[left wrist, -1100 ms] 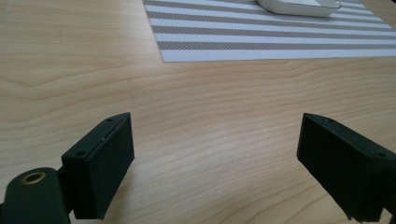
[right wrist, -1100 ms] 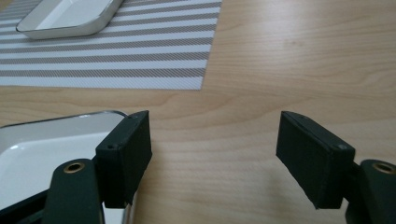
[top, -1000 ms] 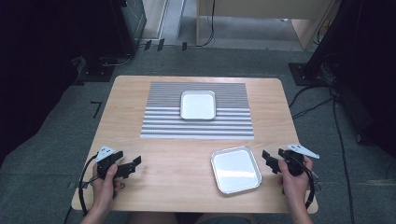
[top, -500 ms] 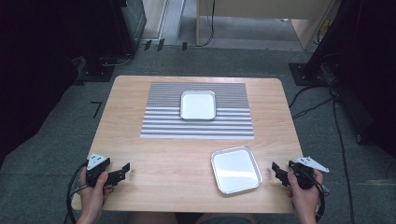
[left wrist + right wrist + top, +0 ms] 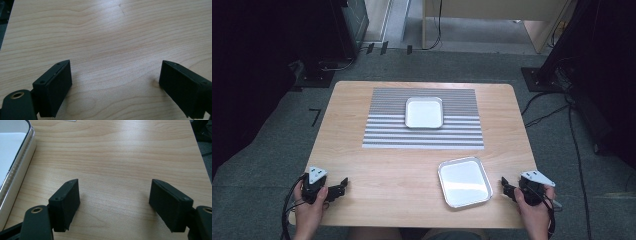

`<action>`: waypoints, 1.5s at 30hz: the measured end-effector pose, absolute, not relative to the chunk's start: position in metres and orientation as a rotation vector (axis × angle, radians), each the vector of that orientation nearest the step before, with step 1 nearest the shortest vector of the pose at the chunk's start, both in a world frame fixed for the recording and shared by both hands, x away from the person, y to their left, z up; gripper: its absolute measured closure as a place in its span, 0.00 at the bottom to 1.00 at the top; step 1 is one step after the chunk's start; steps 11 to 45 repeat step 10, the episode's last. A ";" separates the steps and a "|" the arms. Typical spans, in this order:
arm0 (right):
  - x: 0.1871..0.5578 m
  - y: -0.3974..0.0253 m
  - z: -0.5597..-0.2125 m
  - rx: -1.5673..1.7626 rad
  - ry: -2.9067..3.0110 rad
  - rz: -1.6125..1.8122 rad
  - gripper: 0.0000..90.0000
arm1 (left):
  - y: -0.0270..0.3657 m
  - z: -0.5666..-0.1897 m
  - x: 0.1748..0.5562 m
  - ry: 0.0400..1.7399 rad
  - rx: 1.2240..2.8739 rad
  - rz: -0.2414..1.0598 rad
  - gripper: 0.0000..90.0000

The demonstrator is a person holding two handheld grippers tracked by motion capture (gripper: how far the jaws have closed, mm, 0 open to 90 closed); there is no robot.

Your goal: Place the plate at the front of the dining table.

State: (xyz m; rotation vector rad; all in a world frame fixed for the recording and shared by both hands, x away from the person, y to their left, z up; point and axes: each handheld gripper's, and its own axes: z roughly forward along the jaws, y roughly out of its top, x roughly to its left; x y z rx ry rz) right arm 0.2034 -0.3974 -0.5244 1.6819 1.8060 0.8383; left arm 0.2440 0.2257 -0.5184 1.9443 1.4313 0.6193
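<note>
Metal tray [image 5: 464, 182] lies just beside right gripper [image 5: 506, 188], outside its spread jaws.

My two grippers, left gripper [image 5: 343, 186] and right gripper [image 5: 505, 186], are black, each topped by a pale grey plate. Table [image 5: 377, 170]: light wood grain. Mat [image 5: 462, 135]: grey and white horizontal stripes. Near tray [image 5: 463, 181] and far tray [image 5: 424, 112]: silvery rims, white inside.

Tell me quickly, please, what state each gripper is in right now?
Left gripper: open, jaws wide apart over the bare table, holding nothing.
Right gripper: open, holding nothing, beside the tray.
</note>
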 end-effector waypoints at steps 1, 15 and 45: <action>0.203 -0.397 -0.524 1.682 1.806 0.838 0.27 | 0.226 -0.518 0.244 1.431 1.944 0.619 0.12; 0.203 -0.397 -0.524 1.682 1.806 0.838 0.27 | 0.225 -0.518 0.244 1.435 1.941 0.620 0.12; 0.203 -0.397 -0.524 1.682 1.806 0.838 0.27 | 0.225 -0.518 0.244 1.435 1.941 0.620 0.12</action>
